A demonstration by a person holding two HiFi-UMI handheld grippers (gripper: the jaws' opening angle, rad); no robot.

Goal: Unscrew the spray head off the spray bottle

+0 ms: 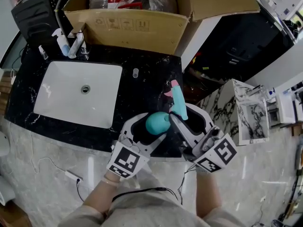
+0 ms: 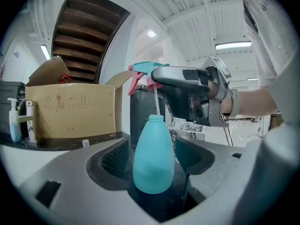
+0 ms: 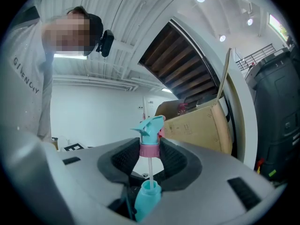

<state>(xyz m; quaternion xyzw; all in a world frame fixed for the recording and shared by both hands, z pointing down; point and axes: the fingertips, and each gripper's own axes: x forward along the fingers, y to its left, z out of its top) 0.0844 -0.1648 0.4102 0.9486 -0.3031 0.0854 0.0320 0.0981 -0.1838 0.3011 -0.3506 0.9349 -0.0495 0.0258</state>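
A teal spray bottle stands upright between the jaws of my left gripper, which is shut on its body. In the head view the bottle is held over the counter's front edge. The bottle's neck is bare. The teal spray head with its pink collar is raised above the neck, and my right gripper is shut on the collar. Its thin white dip tube still reaches down into the bottle. The head view shows the spray head beside my right gripper.
A white sink is set in the black marble counter. An open cardboard box stands at the back, with pump bottles by the tap. A small vial stands on the counter. A marble side table is at the right.
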